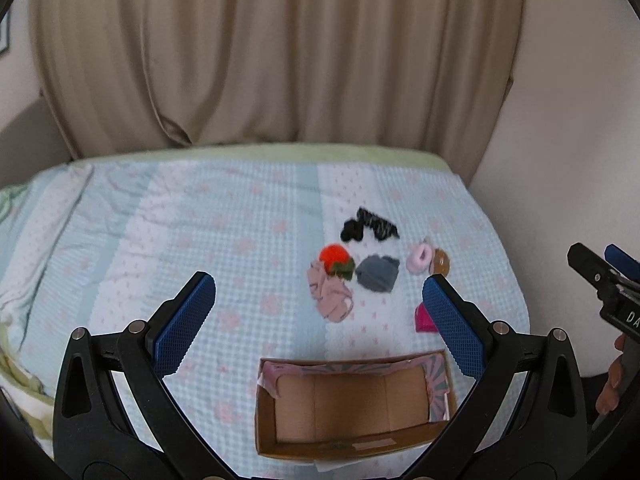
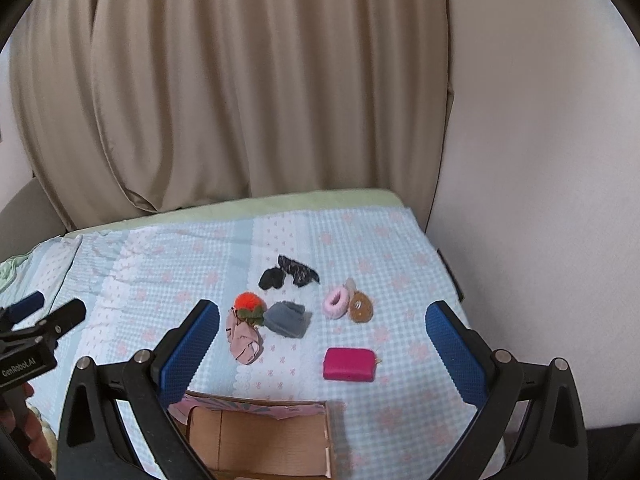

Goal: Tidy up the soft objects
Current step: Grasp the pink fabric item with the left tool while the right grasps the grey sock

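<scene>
From the left camera, I am holding my left gripper spread wide and empty above the cardboard box on the bed. From the right camera, my right gripper is hanging equally wide, empty, over the pink pouch, gray cloth and orange pompom lying beyond the box.

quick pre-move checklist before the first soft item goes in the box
1. Left tool open and holding nothing: ok.
2. Right tool open and holding nothing: ok.
3. Cardboard box open on top, nothing visible inside: ok.
4. Items lying in the open on the bed cover: magenta pouch lies alone: ok.
5. Orange pompom rests against the pink cloth, so a single pick there: not ok.
6. Whether the pink ring touches the brown toy: cannot tell.
</scene>
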A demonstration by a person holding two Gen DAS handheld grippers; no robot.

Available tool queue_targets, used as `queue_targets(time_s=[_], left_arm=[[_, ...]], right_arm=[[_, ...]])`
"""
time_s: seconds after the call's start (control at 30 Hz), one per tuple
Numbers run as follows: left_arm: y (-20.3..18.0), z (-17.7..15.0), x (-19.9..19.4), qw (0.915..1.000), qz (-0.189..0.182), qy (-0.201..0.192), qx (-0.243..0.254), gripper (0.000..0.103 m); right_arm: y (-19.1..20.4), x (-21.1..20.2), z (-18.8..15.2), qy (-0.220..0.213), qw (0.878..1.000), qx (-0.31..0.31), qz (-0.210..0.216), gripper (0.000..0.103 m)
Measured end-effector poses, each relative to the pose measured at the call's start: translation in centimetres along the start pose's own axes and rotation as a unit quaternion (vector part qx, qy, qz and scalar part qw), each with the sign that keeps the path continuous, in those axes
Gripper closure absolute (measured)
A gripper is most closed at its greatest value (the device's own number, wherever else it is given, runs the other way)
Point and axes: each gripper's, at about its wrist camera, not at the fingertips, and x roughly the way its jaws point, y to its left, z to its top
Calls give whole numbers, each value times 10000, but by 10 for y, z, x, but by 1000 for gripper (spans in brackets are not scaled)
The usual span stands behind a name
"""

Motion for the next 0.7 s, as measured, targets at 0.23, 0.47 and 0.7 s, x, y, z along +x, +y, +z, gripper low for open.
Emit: queue_targets(time_s=[0.23,0.47,0.7], left_arm=[[19,0,94,9969,-258,726,147,1],[21,-10,206,9853,-470,1642,76,2],[13,-33,307,9669,-603,2464,-260,7]], right_arm=[[10,89,-4,638,9974,310,160,0],[12,189,-9,1365,9870,675,505,0],[12,297,-26,2205,9672,1039,718,0]])
